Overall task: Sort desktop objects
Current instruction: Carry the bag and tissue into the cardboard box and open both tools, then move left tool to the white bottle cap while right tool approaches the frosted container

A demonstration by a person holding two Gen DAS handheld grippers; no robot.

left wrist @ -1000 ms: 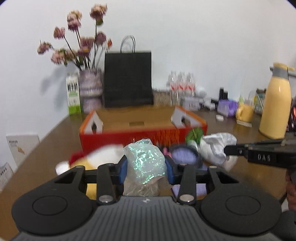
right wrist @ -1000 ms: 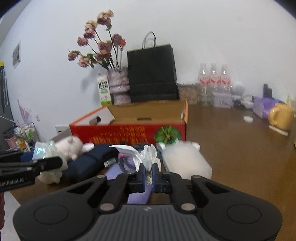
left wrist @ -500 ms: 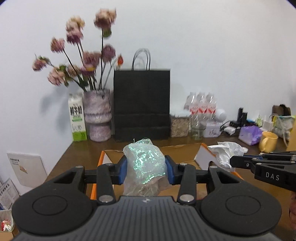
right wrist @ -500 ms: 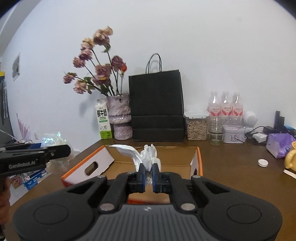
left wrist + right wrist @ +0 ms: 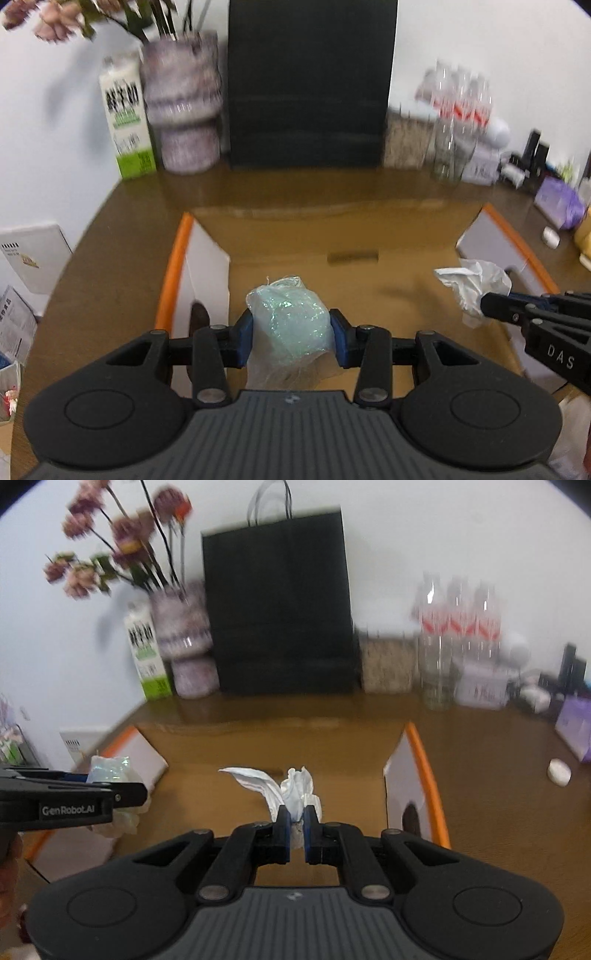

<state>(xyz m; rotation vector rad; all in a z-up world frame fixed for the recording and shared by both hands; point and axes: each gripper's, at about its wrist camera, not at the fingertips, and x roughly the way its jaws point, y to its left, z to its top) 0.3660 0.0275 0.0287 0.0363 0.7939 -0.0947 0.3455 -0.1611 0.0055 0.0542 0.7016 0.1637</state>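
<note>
My left gripper is shut on a crumpled iridescent plastic bag and holds it above the open cardboard box. My right gripper is shut on a crumpled white tissue, also above the box floor. The right gripper and its tissue show at the right of the left wrist view. The left gripper and its bag show at the left of the right wrist view. The box has orange-edged white flaps.
Behind the box stand a black paper bag, a vase of flowers, a milk carton, water bottles and a seed jar. A white cap and a purple pack lie at right.
Both grippers rose from the table's pile and moved forward over the open box, each still holding its item. The views now tilt down into the box.
</note>
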